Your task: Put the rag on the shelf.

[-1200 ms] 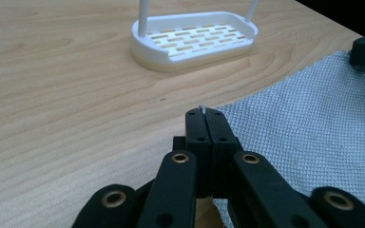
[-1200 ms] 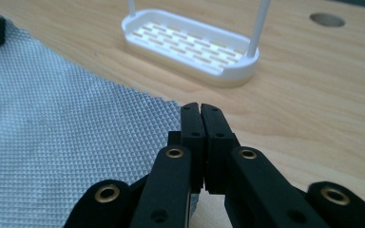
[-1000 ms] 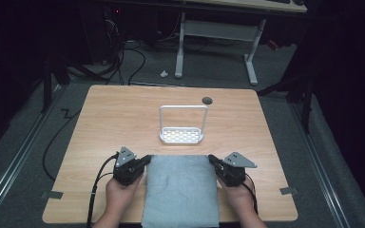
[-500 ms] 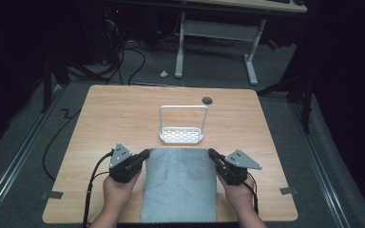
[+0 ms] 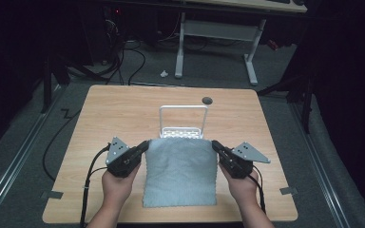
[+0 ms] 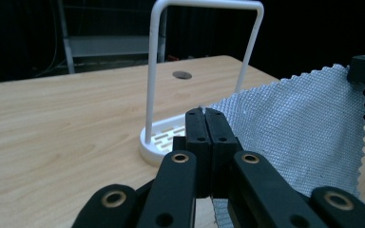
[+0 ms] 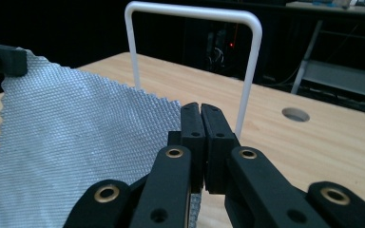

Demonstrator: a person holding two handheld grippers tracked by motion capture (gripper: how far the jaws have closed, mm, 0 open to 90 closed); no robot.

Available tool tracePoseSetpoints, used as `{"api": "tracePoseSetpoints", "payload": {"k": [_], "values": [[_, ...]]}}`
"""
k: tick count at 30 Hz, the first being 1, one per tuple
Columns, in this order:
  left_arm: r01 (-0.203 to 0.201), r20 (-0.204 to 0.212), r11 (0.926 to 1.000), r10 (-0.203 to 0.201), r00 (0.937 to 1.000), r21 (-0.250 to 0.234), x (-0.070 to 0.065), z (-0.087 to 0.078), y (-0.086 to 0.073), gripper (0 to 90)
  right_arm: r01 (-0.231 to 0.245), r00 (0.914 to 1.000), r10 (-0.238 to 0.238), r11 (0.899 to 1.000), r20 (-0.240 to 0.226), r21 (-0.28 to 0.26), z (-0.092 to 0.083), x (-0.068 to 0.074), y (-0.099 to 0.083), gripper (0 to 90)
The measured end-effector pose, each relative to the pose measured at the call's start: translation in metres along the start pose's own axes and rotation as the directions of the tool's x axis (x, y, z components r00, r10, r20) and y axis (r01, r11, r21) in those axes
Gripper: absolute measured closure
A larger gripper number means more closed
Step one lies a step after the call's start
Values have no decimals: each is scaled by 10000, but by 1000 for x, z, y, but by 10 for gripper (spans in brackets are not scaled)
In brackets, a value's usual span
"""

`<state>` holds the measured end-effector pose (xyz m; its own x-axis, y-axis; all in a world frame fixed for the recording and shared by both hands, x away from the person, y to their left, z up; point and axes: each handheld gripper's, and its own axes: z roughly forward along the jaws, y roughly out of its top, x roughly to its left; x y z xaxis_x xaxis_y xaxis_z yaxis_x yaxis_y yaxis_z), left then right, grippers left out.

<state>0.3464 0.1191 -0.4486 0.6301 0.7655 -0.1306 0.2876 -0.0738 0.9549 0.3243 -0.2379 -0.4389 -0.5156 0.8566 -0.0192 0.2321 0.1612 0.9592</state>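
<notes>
A grey woven cloth (image 5: 180,171) hangs between my two grippers, its far edge raised and its near edge on the wooden table (image 5: 119,109). My left gripper (image 5: 146,144) is shut on the cloth's far left corner, and my right gripper (image 5: 215,144) is shut on its far right corner. In the left gripper view the jaws (image 6: 204,111) are pressed together with the cloth (image 6: 304,123) stretching off to the right. In the right gripper view the jaws (image 7: 200,107) pinch the cloth (image 7: 76,137) the same way. Just behind the cloth stands a white rack (image 5: 183,121) with a tall hoop.
A round cable hole (image 5: 207,100) sits in the table behind the rack. A white desk frame (image 5: 216,33) and cables lie on the dark floor beyond the table. Cables trail from both grippers over the near edge.
Both hands have risen, lifting the cloth's far edge off the table. The cloth now hangs in front of the rack's base, where it lay flat a second ago.
</notes>
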Motion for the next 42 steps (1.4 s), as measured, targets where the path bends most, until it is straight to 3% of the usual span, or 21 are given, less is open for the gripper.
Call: {"api": "tracePoseSetpoints", "payload": {"k": [4, 10, 15, 26, 38, 39, 42], "values": [[-315, -7, 9993, 315, 9995, -217, -1, 1, 13, 896, 68, 10000, -67, 9995, 49, -322, -4, 0, 12, 897], [-441, -53, 9983, 439, 9990, -376, 2, 3, 28, 896, 94, 9997, -84, 9990, 216, -448, -5, -3, 22, 897], [-398, -96, 9973, 392, 9992, -618, 5, 4, 38, 896, -183, 9994, 200, 9979, 271, -617, -4, -9, 33, 898], [-746, -211, 9928, 729, 9971, -940, 9, 12, 65, 896, 1, 9991, 43, 9950, 431, -1004, -8, -15, 60, 897], [-1349, -398, 9826, 1308, 9906, -1277, 22, 21, 103, 896, 159, 9977, -80, 9930, 680, -1172, 14, -31, 89, 898], [-1240, -358, 9829, 1202, 9921, -1365, 27, 25, 108, 896, 69, 9977, 14, 9925, 677, -1219, 16, -32, 92, 898], [-1431, -492, 9796, 1375, 9893, -1411, 33, 32, 116, 896, 67, 9978, 17, 9920, 667, -1260, 23, -37, 100, 898]]}}
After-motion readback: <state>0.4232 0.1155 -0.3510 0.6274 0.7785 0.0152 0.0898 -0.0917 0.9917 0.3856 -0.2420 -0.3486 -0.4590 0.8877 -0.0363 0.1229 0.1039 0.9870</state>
